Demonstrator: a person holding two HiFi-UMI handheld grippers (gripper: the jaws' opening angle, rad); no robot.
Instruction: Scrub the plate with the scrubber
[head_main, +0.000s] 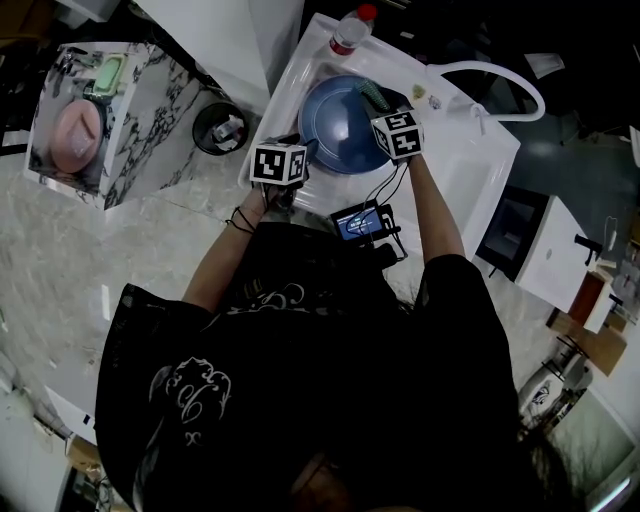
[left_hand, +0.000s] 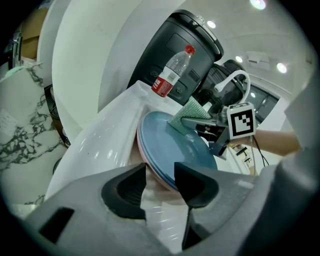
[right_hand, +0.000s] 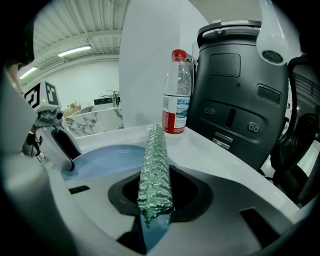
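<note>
Left gripper (left_hand: 160, 184): jaws about half closed, clamped on the near rim of the plate (left_hand: 172, 145). Blue face sits against one pad, and a pinkish layer faces the other; can't tell whether that's the underside or a second plate. My read: this grip props the plate tilted over the white sink (left_hand: 100, 145) and keeps it from sliding under scrub pressure. Right gripper (right_hand: 155, 202): jaws narrow, pinched on the green scrubber (right_hand: 156, 165), which stands edge-on between them and sticks out well past the tips, presumably so the scrubber meets the plate and the jaws don't. From the left gripper view the scrubber lies on the far upper part of the blue face and looks to be touching it, so scrubbing seems under way at that far side, with the near half not covered right now. Both grippers sit on opposite sides of the plate, so the push is taken by the clamp. Further back, a red-capped water bottle (right_hand: 176, 95) stands upright on the sink's back ledge, clear of the plate. Behind it is a dark machine housing (right_hand: 235, 85), not involved.
</note>
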